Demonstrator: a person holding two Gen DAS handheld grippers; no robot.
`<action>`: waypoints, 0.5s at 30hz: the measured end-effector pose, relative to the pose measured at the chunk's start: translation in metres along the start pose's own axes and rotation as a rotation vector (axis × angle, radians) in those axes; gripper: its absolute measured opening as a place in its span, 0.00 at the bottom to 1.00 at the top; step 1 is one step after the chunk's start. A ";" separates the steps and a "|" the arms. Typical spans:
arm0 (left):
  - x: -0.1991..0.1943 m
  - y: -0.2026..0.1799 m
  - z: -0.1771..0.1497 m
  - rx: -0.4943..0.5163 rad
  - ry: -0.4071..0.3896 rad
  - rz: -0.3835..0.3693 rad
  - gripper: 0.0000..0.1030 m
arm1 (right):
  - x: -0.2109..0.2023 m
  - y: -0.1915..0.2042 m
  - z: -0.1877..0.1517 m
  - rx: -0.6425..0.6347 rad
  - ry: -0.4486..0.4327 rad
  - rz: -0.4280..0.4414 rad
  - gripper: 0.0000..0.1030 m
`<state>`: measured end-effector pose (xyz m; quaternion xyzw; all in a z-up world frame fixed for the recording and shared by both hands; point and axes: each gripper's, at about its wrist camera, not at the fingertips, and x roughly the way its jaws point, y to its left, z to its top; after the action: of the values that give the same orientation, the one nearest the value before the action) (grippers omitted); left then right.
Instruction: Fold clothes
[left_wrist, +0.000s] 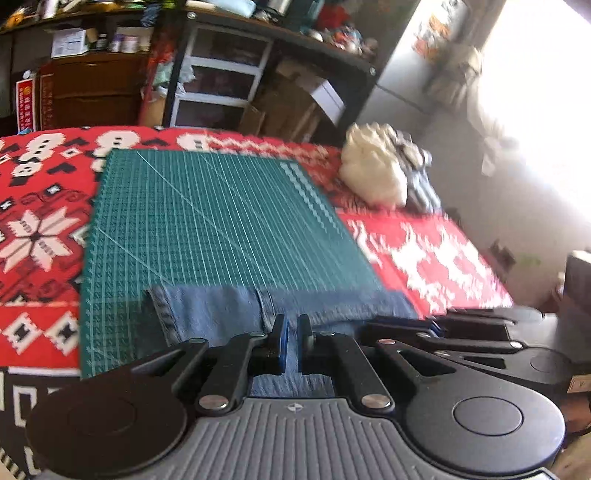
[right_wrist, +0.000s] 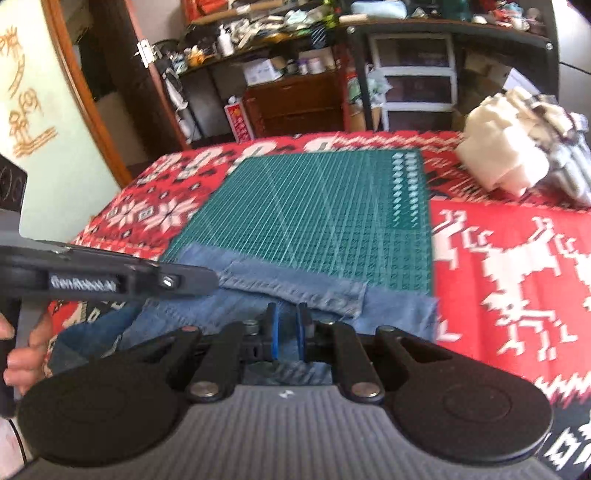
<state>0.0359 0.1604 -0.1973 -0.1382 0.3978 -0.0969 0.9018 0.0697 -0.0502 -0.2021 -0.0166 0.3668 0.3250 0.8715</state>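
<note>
- Left gripper (left_wrist: 291, 341): fingers nearly together, pinching a fold of the blue jeans (left_wrist: 229, 306).
- Right gripper (right_wrist: 286, 336): likewise clamped on denim.
- Jeans lie across the green cutting mat (left_wrist: 207, 221).

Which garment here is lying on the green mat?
The blue jeans, lying partly on the cutting mat; the white fluffy garment sits on the red blanket.

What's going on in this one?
A person is folding blue denim jeans on a green cutting mat laid over a red patterned blanket. Both claws sit low at the near edge of the denim: the left claw and right claw each show a narrow gap. A white garment pile waits at the far right.
</note>
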 end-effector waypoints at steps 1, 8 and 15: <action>0.004 -0.001 -0.004 0.013 0.011 0.013 0.03 | 0.002 0.003 -0.002 -0.013 0.003 -0.001 0.10; 0.012 -0.006 -0.017 0.123 -0.012 0.059 0.03 | 0.016 0.023 -0.016 -0.106 0.026 -0.006 0.10; 0.003 -0.002 -0.016 0.138 -0.002 0.075 0.03 | -0.002 0.001 -0.020 -0.078 0.040 -0.045 0.05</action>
<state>0.0256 0.1549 -0.2091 -0.0607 0.3940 -0.0901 0.9127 0.0553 -0.0556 -0.2149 -0.0653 0.3709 0.3189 0.8697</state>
